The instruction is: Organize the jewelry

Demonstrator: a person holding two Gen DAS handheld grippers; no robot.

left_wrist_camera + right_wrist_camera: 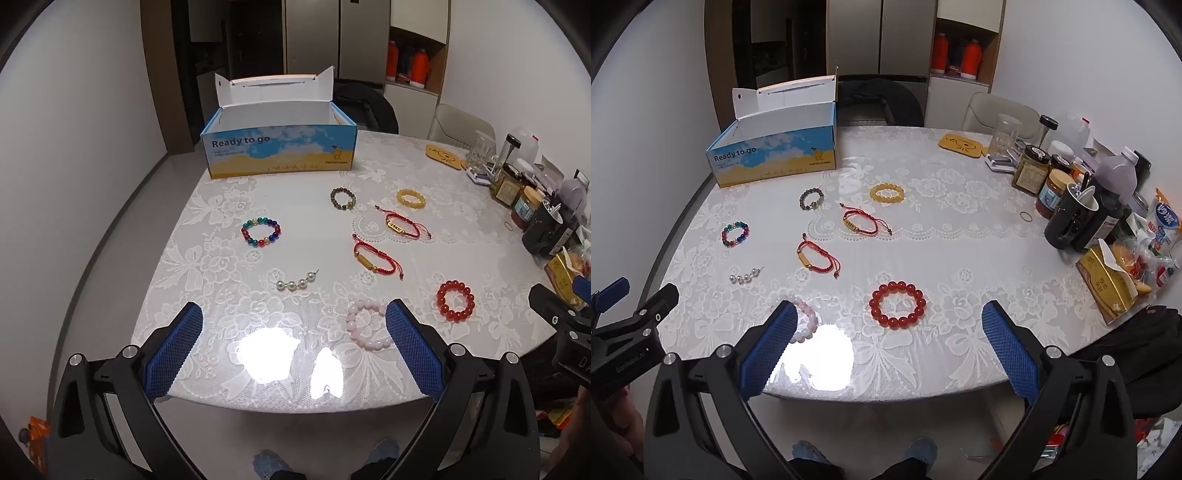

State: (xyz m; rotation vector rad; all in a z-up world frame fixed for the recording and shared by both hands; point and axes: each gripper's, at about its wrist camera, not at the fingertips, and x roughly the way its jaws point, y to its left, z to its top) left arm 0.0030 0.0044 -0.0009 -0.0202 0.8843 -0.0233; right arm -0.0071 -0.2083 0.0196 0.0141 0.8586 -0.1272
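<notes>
Several bracelets lie on the lace-covered table: a pink one (364, 326), a red bead one (455, 300) (898, 305), a pearl strand (297, 282), a multicolour one (261, 231), two red cord ones (375, 258) (400, 226), a dark bead one (342, 198) and a yellow one (410, 198). An open blue box (280, 151) (774, 157) stands at the far left. My left gripper (293, 323) is open above the near edge, the pink bracelet beside its right finger. My right gripper (889, 325) is open, with the red bracelet between its fingers, further off.
Jars, bottles, a black mug (1071, 218) and snack packets (1108, 284) crowd the table's right side. A yellow coaster (961, 144) lies at the back. Chairs (882, 99) stand behind the table. The near table edge (295, 408) is just below the fingers.
</notes>
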